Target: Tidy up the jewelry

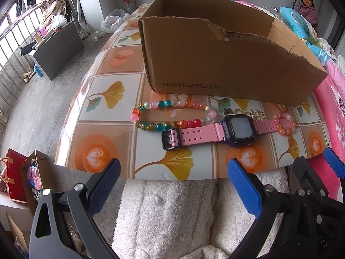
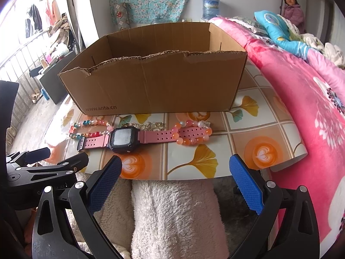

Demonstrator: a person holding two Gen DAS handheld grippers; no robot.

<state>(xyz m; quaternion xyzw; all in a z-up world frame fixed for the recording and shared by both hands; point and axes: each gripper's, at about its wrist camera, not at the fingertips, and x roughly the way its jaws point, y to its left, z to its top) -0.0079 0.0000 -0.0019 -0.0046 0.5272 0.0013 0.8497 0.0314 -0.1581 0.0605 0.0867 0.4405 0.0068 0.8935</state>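
Note:
A pink-strapped digital watch (image 1: 215, 132) (image 2: 129, 139) lies flat on the table in front of an open cardboard box (image 1: 215, 64) (image 2: 161, 86). A multicolour bead bracelet (image 1: 160, 104) (image 2: 86, 122) rests at the watch's left end. An orange-and-pink bead bracelet (image 1: 284, 130) (image 2: 189, 141) loops over its right strap. Small metal pieces (image 1: 256, 113) (image 2: 155, 125) sit just behind the watch. My left gripper (image 1: 174, 185) and right gripper (image 2: 175, 182) both hover open and hold nothing. They sit side by side just short of the table's near edge.
The table (image 1: 107, 99) (image 2: 258, 146) wears a tile-and-leaf patterned cover. A pink flowered quilt (image 2: 301, 108) borders it on the right. White fluffy fabric (image 1: 172, 215) lies below the grippers. A red bag (image 1: 15, 172) and a dark cabinet (image 1: 58, 49) stand at left. A person (image 2: 293, 10) is far back.

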